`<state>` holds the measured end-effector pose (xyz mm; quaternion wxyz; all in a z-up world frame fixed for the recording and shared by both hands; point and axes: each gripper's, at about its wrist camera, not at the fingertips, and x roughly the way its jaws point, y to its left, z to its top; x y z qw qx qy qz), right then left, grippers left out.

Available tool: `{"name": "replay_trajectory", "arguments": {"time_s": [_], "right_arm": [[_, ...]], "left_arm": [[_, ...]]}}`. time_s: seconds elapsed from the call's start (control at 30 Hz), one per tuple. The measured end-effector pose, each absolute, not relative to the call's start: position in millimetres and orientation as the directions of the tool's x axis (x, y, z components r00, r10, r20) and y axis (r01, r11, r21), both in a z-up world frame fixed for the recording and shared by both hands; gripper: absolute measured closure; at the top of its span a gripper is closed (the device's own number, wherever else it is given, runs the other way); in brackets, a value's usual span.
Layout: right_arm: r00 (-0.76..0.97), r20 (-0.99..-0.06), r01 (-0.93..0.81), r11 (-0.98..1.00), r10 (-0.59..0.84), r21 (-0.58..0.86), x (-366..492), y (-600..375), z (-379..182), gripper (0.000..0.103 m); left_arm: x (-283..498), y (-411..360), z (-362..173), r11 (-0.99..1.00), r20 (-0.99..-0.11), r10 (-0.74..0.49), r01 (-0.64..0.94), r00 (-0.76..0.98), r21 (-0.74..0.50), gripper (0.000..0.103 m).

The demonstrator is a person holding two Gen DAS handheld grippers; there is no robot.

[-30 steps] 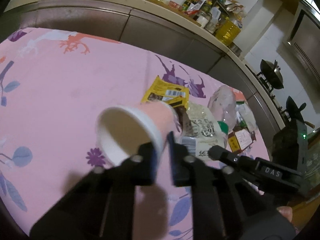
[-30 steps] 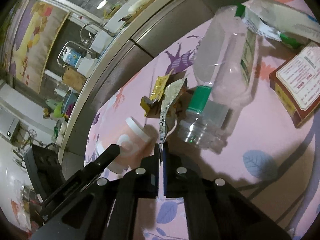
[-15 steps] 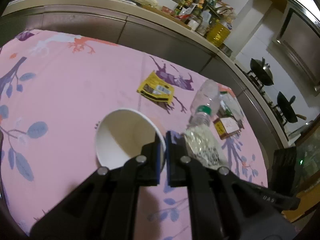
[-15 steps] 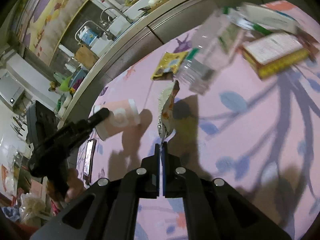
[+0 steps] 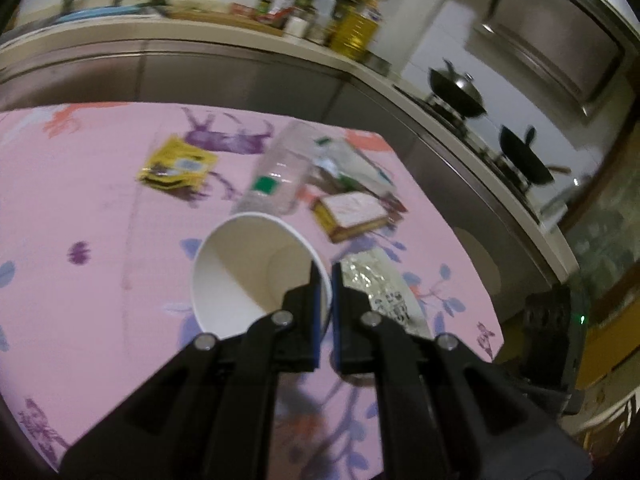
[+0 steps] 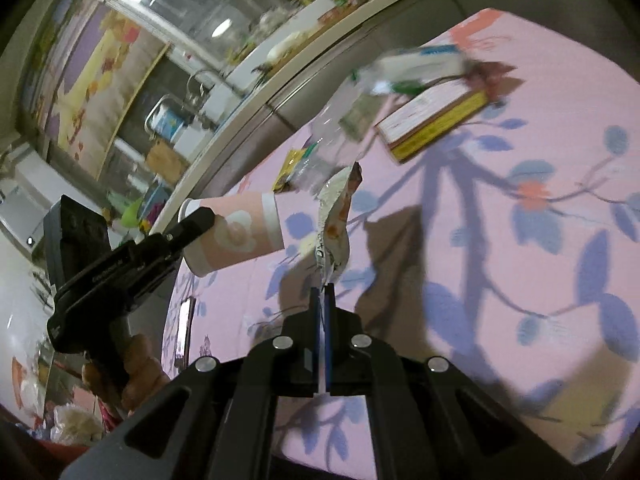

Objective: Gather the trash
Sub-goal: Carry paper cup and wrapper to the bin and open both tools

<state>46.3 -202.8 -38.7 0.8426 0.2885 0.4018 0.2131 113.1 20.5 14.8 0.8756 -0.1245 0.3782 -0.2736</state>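
My left gripper (image 5: 326, 276) is shut on the rim of a pink paper cup (image 5: 248, 272), held off the pink tablecloth (image 5: 80, 200) with its white inside facing the camera. The right wrist view shows that cup (image 6: 234, 234) from the side, pinched by the left gripper (image 6: 200, 216). My right gripper (image 6: 323, 294) is shut on a crumpled silver foil wrapper (image 6: 334, 216) that hangs above the cloth; the same wrapper (image 5: 376, 284) shows just right of the cup. Left on the table are a clear plastic bottle (image 5: 280, 176), a yellow packet (image 5: 176, 164) and a yellow-edged box (image 5: 348, 216).
A steel counter (image 5: 240, 76) with bottles and jars runs behind the table, with woks (image 5: 460, 88) on a stove to the right. A phone (image 6: 182, 332) lies at the table's near-left edge. A hand (image 6: 136, 376) holds the left gripper's handle.
Both grippers have lifted and drawn back from the trash pile, carrying the cup and the foil wrapper. The cup has tipped so its mouth faces the camera more fully.
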Motion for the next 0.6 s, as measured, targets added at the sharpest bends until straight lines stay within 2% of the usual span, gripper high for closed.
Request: {"name": "replay_trajectory", "arguments": {"time_s": [0.6], "right_arm": [[0.806,-0.475,0.093,0.717,0.353,0.691,10,-369,-52,0.103]], "left_arm": [[143,-198,16,0.683,-0.669,-0.653,0.657,0.355,-0.318,0.099]]}}
